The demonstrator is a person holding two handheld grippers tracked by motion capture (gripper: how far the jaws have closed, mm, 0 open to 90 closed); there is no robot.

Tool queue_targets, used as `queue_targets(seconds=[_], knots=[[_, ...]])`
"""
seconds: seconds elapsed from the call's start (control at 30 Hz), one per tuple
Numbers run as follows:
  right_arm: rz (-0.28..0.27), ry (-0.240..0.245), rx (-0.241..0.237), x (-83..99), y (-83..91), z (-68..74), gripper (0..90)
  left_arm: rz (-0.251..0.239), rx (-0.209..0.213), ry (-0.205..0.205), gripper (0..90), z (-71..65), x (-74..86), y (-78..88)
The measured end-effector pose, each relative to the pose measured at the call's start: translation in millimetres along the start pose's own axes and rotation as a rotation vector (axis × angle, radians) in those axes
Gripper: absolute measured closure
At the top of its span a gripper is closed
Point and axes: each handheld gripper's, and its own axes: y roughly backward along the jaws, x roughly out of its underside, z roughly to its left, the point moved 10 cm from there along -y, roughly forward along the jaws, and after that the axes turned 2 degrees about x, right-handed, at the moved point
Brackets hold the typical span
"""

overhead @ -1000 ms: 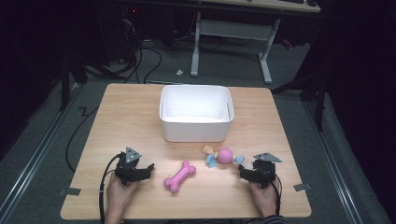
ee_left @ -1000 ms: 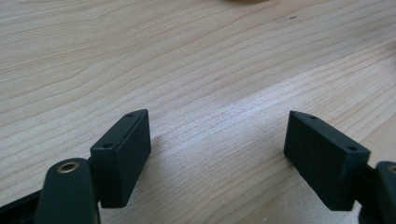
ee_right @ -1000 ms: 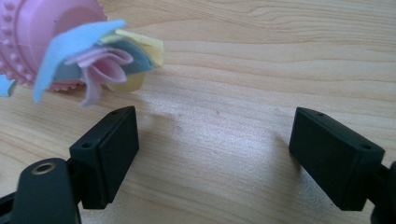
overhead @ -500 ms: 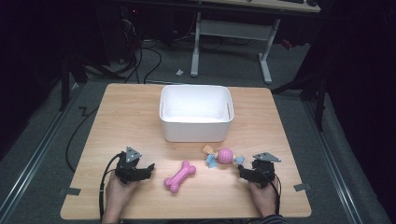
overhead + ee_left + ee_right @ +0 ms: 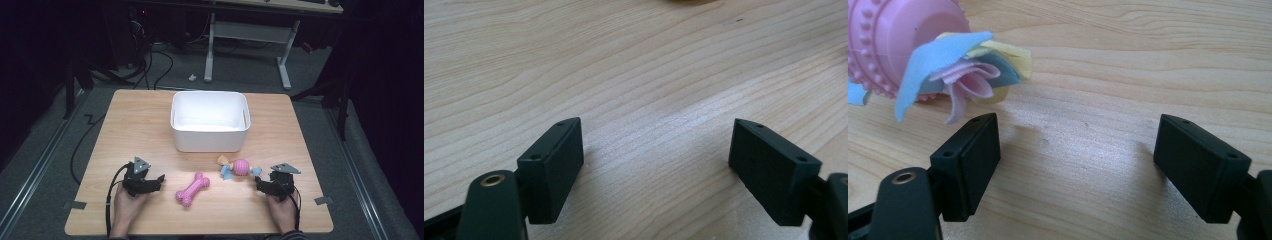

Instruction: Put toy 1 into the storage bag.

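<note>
A pink bone toy (image 5: 192,188) lies on the wooden table (image 5: 150,130) near its front edge, between my two grippers. A pink nubbed ball with cloth tassels (image 5: 239,167) rests just right of it; up close, the ball (image 5: 898,45) sits beyond my right gripper's left jaw. A white bin (image 5: 210,120) stands mid-table behind both toys. My left gripper (image 5: 159,179) rests at the front left, open over bare wood (image 5: 656,150). My right gripper (image 5: 260,184) rests at the front right, open, holding nothing (image 5: 1075,160).
Dark floor with cables (image 5: 150,60) and a white desk frame (image 5: 250,35) lie beyond the table's far edge. Tape marks (image 5: 323,201) sit at the front corners. Bare wood stretches left and right of the bin.
</note>
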Motion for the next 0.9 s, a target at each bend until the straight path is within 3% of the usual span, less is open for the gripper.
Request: queue_targets(seconds=[0.33, 0.9], knots=[[-0.002, 0.003, -0.004, -0.1, 0.1, 0.4, 19.4, -0.021, 0.027, 0.029, 22.8, 2.0, -4.3, 12.4], [-0.002, 0.005, -0.006, 0.1, 0.3, 1.0, 19.4, -0.045, 0.068, -0.011, 24.9, -10.7, -25.9, 41.7]])
